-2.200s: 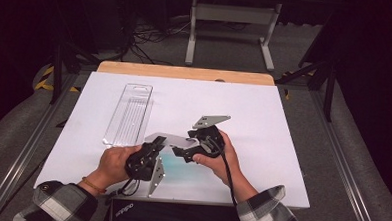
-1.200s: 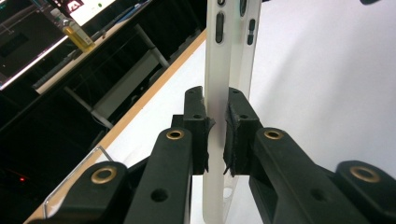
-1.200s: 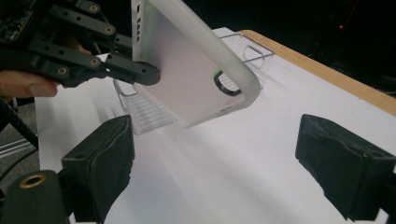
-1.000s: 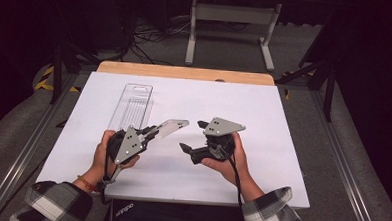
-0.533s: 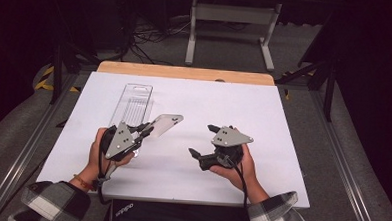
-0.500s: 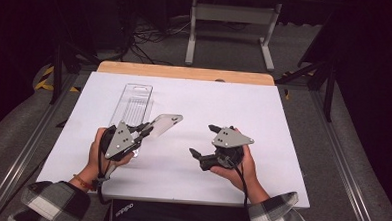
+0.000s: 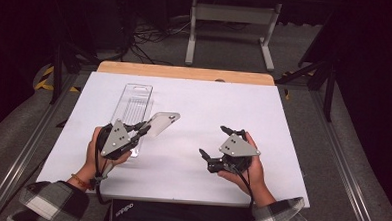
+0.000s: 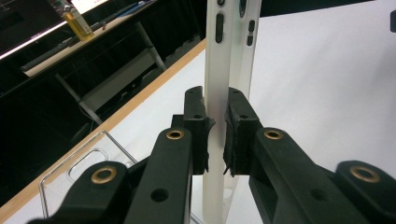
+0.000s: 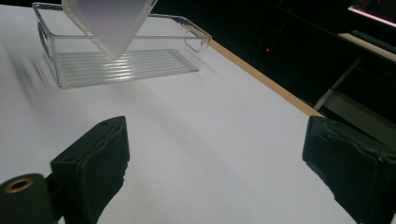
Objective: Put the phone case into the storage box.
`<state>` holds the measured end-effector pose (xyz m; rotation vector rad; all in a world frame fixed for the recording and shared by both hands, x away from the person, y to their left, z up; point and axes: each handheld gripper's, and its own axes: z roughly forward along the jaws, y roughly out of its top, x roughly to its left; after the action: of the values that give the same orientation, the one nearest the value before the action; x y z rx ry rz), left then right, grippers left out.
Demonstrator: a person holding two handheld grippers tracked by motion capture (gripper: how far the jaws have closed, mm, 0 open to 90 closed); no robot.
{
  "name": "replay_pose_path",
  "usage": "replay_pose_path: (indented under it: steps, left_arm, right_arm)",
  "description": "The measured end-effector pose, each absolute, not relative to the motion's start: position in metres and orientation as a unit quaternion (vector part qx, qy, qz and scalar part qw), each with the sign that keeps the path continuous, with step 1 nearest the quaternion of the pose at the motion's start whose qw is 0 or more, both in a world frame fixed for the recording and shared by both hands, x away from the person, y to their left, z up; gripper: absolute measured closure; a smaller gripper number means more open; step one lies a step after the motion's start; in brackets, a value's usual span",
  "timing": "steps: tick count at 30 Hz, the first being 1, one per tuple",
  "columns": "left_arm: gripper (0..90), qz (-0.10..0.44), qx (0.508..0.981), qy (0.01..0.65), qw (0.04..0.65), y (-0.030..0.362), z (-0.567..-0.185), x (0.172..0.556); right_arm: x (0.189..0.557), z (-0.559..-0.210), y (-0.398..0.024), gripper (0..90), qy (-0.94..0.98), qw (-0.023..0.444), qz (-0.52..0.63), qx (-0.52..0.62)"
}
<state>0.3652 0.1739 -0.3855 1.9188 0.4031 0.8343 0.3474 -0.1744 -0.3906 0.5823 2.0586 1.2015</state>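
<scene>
1. Our left gripper (image 7: 142, 128) sits left of centre in the high view, and its fingers (image 8: 196, 121) pinch a white phone case (image 7: 162, 123) by its edge.
2. In the left gripper view the case (image 8: 217, 70) runs upright between the two pads, both pressed against it, its side slots showing at the top of the frame.
3. The case is lifted off the counter (image 7: 209, 106), slanting up and to the right from the fingers in the high view, just beside the right rim of a clear tray (image 7: 132, 100).
4. The tray lies flat on the counter in the upper left part of the white sheet, long side running away from us; its near end is behind our left hand (image 7: 99, 154).
5. In the right gripper view the tray (image 9: 187, 39) shows at upper left, with a corner of the case (image 9: 112, 23) hanging in front of it.
6. Our right gripper (image 7: 213, 141) is lower right of centre in the high view, well apart from the case.
7. Its fingers (image 9: 95, 158) stand spread wide with bare counter (image 9: 215, 154) between them; they hold nothing.
8. A wooden edge (image 7: 185, 72) borders the far side of the counter.
</scene>
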Motion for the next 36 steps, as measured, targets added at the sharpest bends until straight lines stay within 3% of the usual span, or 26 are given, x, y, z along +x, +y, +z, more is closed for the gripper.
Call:
replay_pose_path:
  steps: [8, 36]
  left_arm:
    - [81.8, 0.338, 0.784, 0.174, 0.49, 0.178, -0.385, 0.368]
    - [81.8, 0.318, 0.769, 0.196, 0.519, 0.191, -0.378, 0.377]
  right_arm:
    - [0.341, -0.396, -0.187, 9.4, 0.774, 0.37, 0.459, 0.23]
    - [0.337, -0.414, -0.201, 9.7, 0.779, 0.355, 0.454, 0.247]
